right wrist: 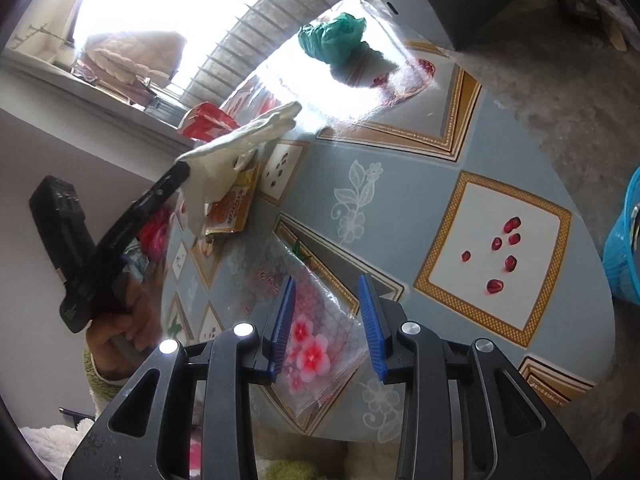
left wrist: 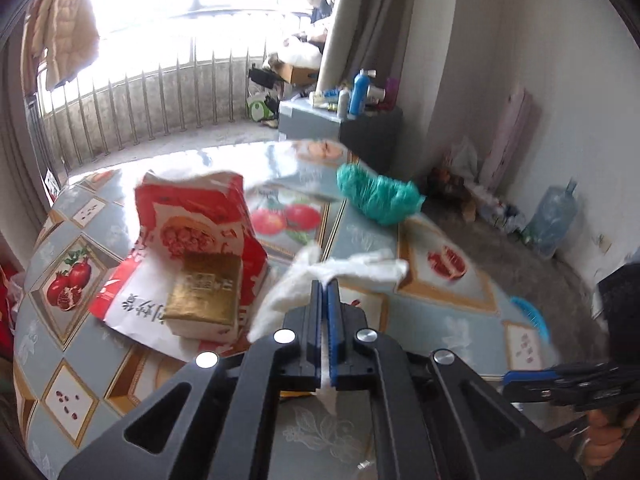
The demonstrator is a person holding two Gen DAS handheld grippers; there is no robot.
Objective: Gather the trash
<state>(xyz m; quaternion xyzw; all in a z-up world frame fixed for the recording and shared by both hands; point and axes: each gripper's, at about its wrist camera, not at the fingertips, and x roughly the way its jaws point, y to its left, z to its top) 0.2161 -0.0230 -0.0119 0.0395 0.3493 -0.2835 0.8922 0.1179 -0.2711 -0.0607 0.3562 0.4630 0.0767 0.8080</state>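
The blue basket (right wrist: 624, 240) is cut off by the right edge; the green bag (left wrist: 376, 196) is blurred.

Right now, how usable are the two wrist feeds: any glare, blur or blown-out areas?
Left wrist view: the window is blown out white, and the crumpled white tissue clamped in the left gripper is motion-smeared, as is the green plastic bag. Right wrist view: glare washes out the far part of the glossy patterned tablecloth; the right gripper and the clear flowered wrapper are sharp.
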